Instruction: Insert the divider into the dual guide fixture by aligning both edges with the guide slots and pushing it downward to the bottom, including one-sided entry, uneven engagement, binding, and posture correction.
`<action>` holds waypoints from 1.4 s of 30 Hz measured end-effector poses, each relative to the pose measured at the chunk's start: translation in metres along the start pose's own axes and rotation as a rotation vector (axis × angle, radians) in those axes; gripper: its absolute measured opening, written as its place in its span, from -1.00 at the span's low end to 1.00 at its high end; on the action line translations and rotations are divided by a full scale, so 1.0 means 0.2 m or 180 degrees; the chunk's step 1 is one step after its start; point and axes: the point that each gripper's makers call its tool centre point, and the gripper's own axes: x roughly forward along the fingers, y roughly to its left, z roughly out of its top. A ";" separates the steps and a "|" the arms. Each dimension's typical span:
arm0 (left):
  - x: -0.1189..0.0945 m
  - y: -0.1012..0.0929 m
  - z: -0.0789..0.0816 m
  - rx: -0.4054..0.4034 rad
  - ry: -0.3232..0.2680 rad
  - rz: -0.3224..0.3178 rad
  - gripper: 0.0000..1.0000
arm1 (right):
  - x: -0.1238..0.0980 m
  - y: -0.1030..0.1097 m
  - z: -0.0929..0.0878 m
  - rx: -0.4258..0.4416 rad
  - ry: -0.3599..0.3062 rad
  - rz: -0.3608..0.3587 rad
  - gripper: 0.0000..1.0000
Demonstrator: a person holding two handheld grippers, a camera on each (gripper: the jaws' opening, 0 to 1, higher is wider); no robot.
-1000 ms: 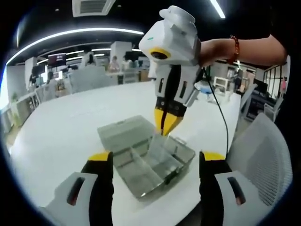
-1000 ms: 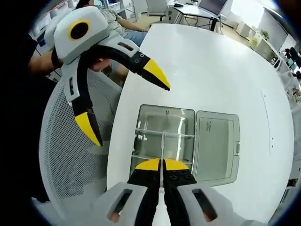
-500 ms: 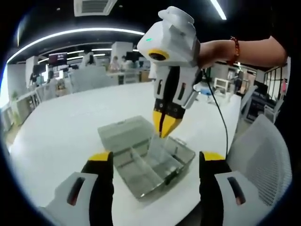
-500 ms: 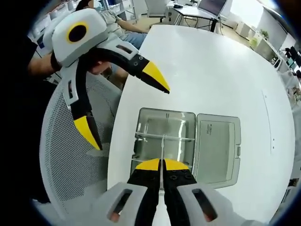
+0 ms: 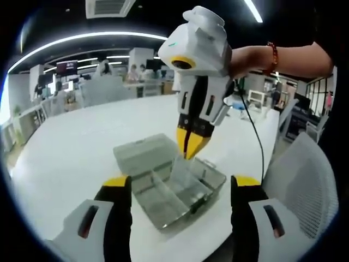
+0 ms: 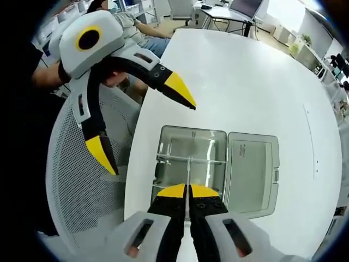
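While pinched upright between the right hand-held gripper's (image 6: 187, 191) closed jaws, divider (image 6: 188, 170) over the clear box (image 6: 210, 143); left hand-held gripper (image 6: 143, 126) agape.

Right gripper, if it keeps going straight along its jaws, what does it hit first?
Likely the clear plastic box right below. The right gripper is shut on a thin clear divider, whose lower edge would probably meet the box's crosswise partition or floor first; depth is unclear.
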 end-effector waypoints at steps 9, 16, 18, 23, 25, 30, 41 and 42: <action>0.00 0.00 0.00 -0.0008 0.0002 0.0004 0.44 | 0.02 0.01 -0.02 0.0009 0.0023 0.0031 -1.00; 0.00 0.00 0.00 -0.0019 0.0004 0.0000 0.44 | 0.02 0.01 -0.01 0.0002 0.0012 0.0014 -1.00; 0.00 0.00 0.00 -0.0021 0.0010 0.0000 0.44 | 0.03 0.01 -0.01 0.0001 0.0004 0.0021 -1.00; 0.00 0.00 0.00 -0.0039 0.0003 0.0008 0.43 | 0.04 0.00 0.01 0.0068 -0.0034 0.0008 -1.00; 0.00 0.00 0.00 -0.0035 0.0007 0.0006 0.43 | 0.04 0.00 0.00 0.0096 -0.0036 0.0000 -1.00; 0.00 0.00 0.00 -0.0047 0.0004 0.0007 0.43 | 0.05 -0.01 0.01 0.0204 -0.0060 -0.0028 -1.00; 0.00 0.01 -0.01 -0.0049 0.0010 0.0000 0.42 | 0.06 -0.01 0.02 0.0252 -0.0029 -0.0065 -1.00; 0.00 0.01 -0.01 -0.0056 0.0006 0.0004 0.42 | 0.07 -0.01 0.02 0.0241 -0.0020 -0.0070 -1.00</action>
